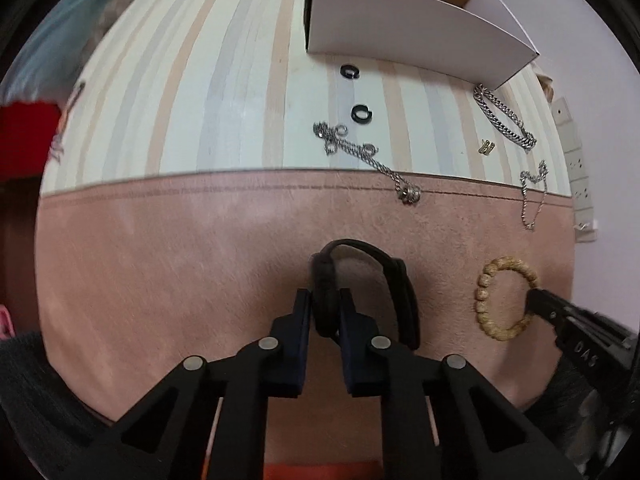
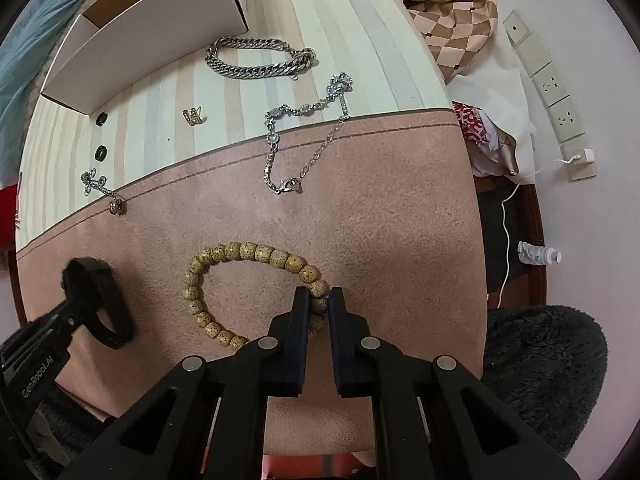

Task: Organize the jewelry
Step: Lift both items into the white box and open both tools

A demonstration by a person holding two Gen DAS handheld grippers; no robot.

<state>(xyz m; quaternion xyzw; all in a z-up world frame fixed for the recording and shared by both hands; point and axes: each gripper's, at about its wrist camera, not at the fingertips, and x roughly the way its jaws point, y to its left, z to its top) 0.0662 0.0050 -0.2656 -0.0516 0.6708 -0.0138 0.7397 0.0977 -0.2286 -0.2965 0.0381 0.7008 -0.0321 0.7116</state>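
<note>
Left tongs [image 1: 325, 300] clamp black band [image 1: 360, 280]; right tongs [image 2: 318, 300] clamp bead bracelet [image 2: 240, 256].

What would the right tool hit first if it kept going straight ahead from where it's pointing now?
The right tool is shut on the wooden bead bracelet. Straight ahead, past the bracelet's far side, the thin silver chain bracelet probably comes first, though depth is unclear.

A black band [image 1: 362, 292] and a speckled wooden bead bracelet [image 2: 248, 292] were seen on the table's pink near section [image 2: 380, 220], each clamped between gripper fingers. Silver chains [image 2: 260, 60] and small rings [image 1: 361, 111] were scattered toward the striped far edge, near an open white box [image 1: 420, 36].
</note>
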